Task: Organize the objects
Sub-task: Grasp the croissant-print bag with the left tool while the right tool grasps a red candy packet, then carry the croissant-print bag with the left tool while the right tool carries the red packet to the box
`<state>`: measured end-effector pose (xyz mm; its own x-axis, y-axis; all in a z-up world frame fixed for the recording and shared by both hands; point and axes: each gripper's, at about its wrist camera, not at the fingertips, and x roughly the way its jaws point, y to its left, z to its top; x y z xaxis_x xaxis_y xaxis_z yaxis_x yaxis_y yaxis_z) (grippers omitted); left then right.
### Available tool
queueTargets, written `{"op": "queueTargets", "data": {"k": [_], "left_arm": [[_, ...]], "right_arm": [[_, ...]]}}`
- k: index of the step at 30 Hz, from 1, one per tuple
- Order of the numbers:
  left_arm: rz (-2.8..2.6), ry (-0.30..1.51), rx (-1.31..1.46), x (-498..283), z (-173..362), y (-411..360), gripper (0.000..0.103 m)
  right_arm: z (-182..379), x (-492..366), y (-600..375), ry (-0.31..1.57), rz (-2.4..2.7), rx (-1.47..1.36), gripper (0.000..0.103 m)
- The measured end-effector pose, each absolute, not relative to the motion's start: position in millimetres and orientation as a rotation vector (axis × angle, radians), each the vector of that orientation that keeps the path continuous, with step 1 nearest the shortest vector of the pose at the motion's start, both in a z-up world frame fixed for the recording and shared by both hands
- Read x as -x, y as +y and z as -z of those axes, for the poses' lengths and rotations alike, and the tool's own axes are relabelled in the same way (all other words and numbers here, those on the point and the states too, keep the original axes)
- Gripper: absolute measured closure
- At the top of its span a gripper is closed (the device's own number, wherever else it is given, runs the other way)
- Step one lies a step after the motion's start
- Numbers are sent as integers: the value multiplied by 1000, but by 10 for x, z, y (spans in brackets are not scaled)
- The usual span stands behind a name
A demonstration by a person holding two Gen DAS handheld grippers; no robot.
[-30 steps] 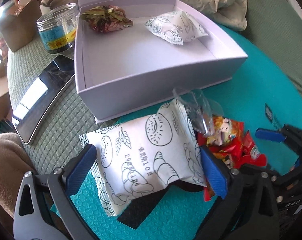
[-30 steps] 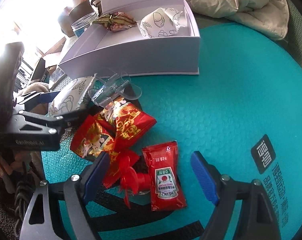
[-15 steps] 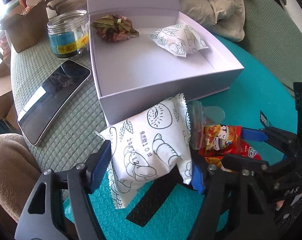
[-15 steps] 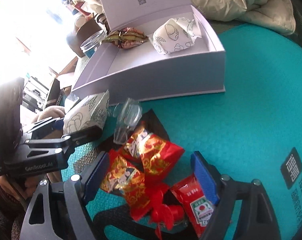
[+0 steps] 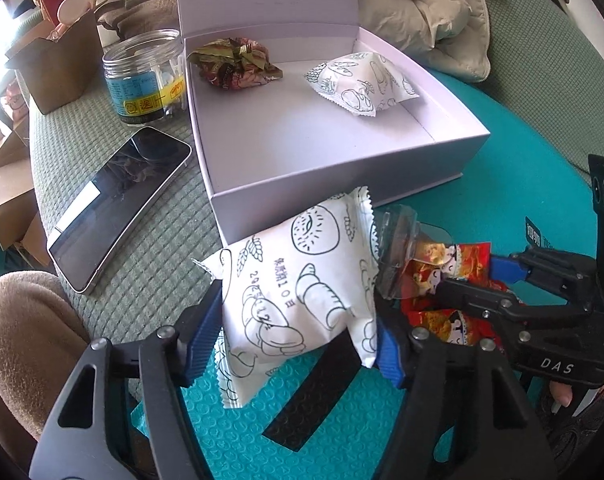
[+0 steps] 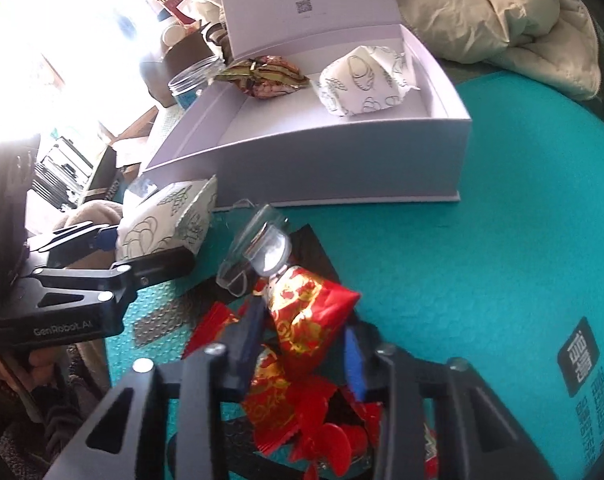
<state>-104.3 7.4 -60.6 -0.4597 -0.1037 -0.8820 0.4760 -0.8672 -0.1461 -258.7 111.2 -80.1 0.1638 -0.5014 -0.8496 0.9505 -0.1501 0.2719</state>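
My left gripper [image 5: 298, 312] is closing, and its blue pads press both sides of a white pastry packet [image 5: 302, 280] with line drawings, held just in front of the open white box [image 5: 342, 184]. My right gripper [image 6: 304, 320] is closing too, with a red and gold snack packet [image 6: 310, 316] squeezed between its pads. In the left wrist view the right gripper [image 5: 470, 276] shows at the right edge. More red packets [image 6: 278, 396] lie under it. A clear plastic cup [image 6: 258, 248] lies tipped beside them. The box holds another white packet [image 5: 362, 80] and a crumpled brown wrapper [image 5: 234, 64].
A phone [image 5: 118, 204], a clear jar [image 5: 146, 76] and a brown carton [image 5: 58, 64] lie left of the box on green fabric. A beige jacket [image 5: 422, 12] is heaped behind. The teal mat [image 5: 522, 160] lies right of the box, with a black patch [image 5: 314, 388] below the white packet.
The left jaws came in onto the white packet and raised it slightly toward the box. The right jaws narrowed from wide apart to gripping the red snack packet.
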Motion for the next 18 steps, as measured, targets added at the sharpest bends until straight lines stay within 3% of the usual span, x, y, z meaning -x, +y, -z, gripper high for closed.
{"op": "queueTargets", "data": {"k": [3, 18], "left_arm": [[2364, 563, -1381, 1035, 603, 41, 39], [2398, 613, -1345, 949, 472, 54, 41]], "right_arm": [[732, 2591, 1139, 536, 1399, -1047, 74], [399, 2441, 1244, 499, 1401, -936, 75]]}}
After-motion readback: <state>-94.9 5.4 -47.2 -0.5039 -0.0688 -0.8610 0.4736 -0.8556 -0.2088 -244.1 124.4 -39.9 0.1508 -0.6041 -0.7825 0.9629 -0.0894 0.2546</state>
